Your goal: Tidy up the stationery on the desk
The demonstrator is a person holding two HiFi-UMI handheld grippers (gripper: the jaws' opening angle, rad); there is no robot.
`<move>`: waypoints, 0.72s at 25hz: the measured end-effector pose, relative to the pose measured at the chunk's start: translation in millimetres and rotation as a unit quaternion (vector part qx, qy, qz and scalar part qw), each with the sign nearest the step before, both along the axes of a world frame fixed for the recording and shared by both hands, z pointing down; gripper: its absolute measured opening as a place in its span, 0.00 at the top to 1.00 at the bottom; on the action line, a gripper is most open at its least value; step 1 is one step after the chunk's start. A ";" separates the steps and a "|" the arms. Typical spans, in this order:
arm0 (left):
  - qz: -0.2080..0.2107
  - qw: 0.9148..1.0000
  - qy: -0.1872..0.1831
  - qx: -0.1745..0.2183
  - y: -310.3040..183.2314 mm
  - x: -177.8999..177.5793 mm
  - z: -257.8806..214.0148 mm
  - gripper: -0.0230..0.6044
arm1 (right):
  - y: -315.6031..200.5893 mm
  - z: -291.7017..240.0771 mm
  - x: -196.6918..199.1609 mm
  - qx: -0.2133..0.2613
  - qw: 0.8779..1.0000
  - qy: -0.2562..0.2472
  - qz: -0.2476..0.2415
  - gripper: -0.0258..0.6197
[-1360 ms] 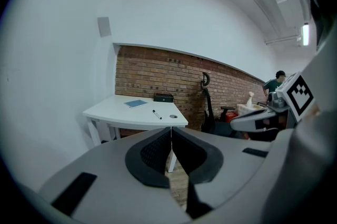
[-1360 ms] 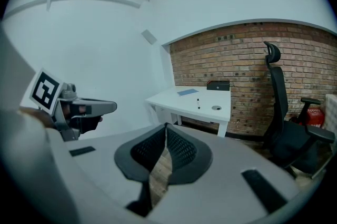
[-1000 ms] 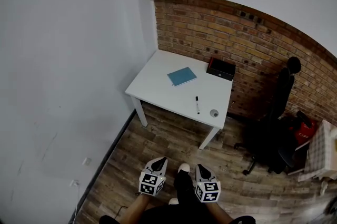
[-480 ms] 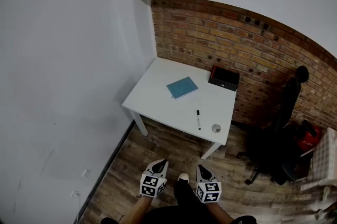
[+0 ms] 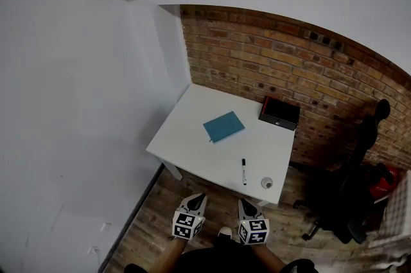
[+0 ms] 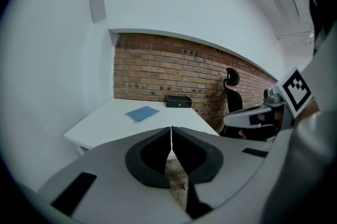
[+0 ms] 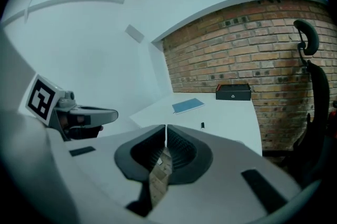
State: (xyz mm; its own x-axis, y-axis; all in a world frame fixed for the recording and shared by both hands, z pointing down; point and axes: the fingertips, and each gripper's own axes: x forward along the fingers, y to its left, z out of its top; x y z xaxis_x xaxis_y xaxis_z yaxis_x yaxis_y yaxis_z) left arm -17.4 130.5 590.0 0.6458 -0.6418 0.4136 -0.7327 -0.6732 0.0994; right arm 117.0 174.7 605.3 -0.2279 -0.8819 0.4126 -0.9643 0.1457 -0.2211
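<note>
Two closed claws — left claw [image 6: 171, 129], right claw [image 7: 166, 127], white desk [image 5: 192, 130] against brick wall [image 5: 257, 53]

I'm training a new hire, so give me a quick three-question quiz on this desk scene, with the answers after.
1. True or false: the pen lies loose on the white desk.
2. The black box sits: A) at the desk's brick-wall edge, B) at its near edge, C) at its middle.
3. Fill in: the jaws of the left gripper and the right gripper are both ____.
Key: 1 true; 2 A; 3 shut.
</note>
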 end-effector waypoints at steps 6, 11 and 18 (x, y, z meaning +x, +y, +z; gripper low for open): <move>-0.008 1.000 -0.008 0.002 -48.5 5.8 -4.8 0.94 | -52.5 -2.7 5.3 -0.004 1.000 -0.003 -0.017 0.92; -0.011 1.000 -0.008 -0.003 -74.8 6.0 -2.9 0.94 | -77.9 1.2 5.9 -0.011 1.000 -0.008 -0.019 0.92; 0.021 1.000 -0.006 -0.014 -113.0 15.3 6.6 0.94 | -115.7 5.4 11.2 -0.016 1.000 -0.006 0.008 0.92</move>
State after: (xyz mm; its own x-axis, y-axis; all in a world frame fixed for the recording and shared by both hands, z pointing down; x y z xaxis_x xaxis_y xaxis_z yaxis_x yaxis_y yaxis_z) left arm -2.1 17.5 596.6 0.6664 -0.6027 0.4389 -0.7055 -0.7001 0.1098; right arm 128.2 58.9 610.7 -0.2196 -0.8718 0.4378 -0.9635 0.1232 -0.2378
